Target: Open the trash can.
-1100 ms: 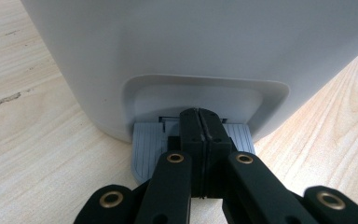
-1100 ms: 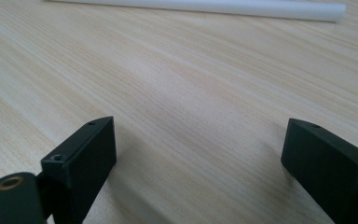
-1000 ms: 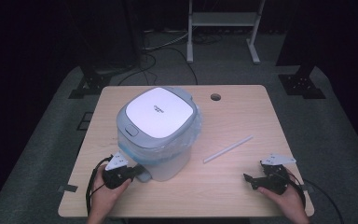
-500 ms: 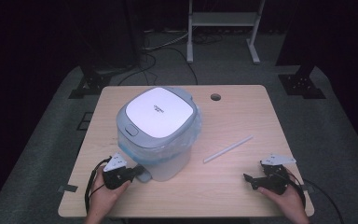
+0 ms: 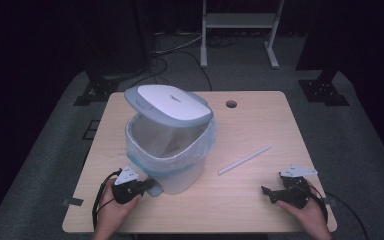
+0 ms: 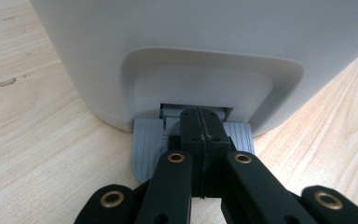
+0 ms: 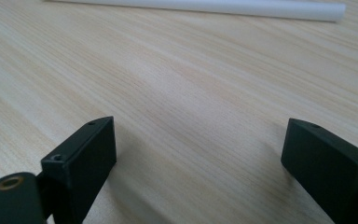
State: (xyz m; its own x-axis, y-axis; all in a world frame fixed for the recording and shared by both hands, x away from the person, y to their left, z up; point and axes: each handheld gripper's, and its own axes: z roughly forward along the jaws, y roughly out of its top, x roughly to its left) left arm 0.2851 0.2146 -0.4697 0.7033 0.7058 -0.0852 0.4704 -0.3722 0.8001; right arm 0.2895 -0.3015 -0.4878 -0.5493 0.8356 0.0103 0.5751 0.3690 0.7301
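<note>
1. The bin (image 5: 172, 155) stands left of the table's centre, toward the near edge. It is a white pedal bin with a blue-edged liner (image 5: 207, 140) folded over its rim.
2. Its lid (image 5: 169, 104) is tilted up, hinged at the 12 o'clock side, with the mouth open toward 6 o'clock.
3. The pedal (image 6: 149, 140) sticks out at the bin's foot, at about 7 o'clock of the bin.
4. The left gripper (image 6: 200, 122) has its jaws pressed together with nothing between them; their tips rest on top of the pedal, at the slot in the bin's base.
5. The straw (image 5: 245, 159) lies on the table at 3 o'clock of the bin, well apart from it, slanting toward 2 o'clock.
6. The right gripper (image 5: 265, 190) sits near the table's 5 o'clock corner, its jaws spread wide and empty over bare wood, the straw beyond them.
7. The table (image 5: 260, 120) has a cable hole (image 5: 231, 104) near its far edge.
</note>
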